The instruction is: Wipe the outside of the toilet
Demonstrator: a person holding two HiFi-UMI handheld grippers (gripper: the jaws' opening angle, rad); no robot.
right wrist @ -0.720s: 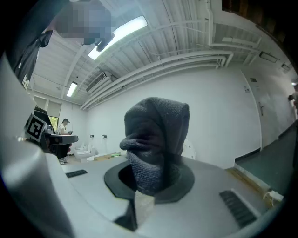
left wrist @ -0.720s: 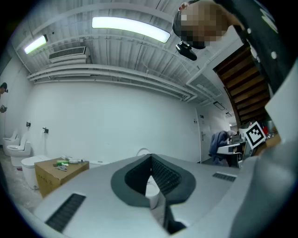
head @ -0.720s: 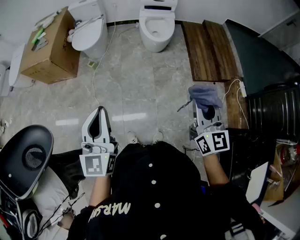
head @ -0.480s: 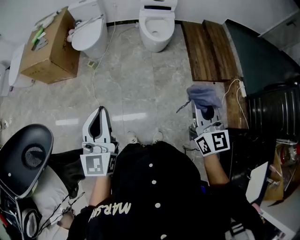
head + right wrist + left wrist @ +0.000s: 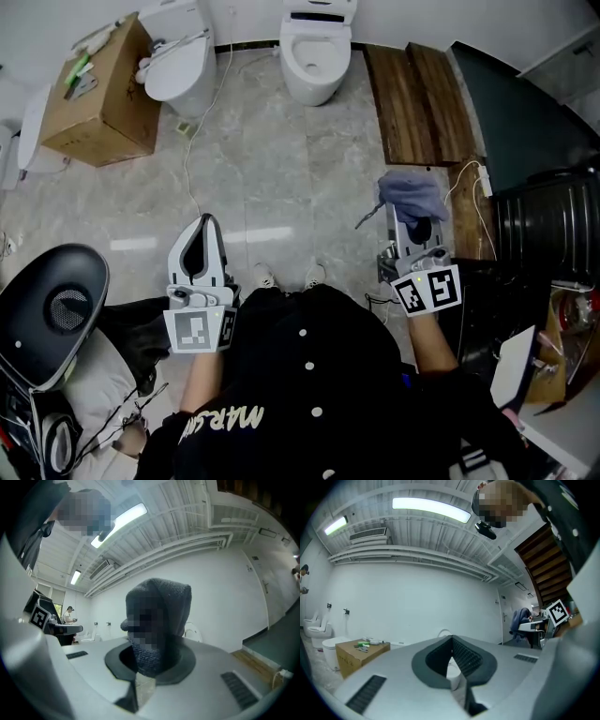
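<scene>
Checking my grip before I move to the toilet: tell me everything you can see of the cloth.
The cloth is blue-grey with a coarse knitted look, bunched into a soft lump. The right gripper is shut on its lower part. The rest stands up past the jaw tips and folds over them. It is held in the air above the floor, touching only the jaws, well short of the toilet. Whether it is wet cannot be told.
</scene>
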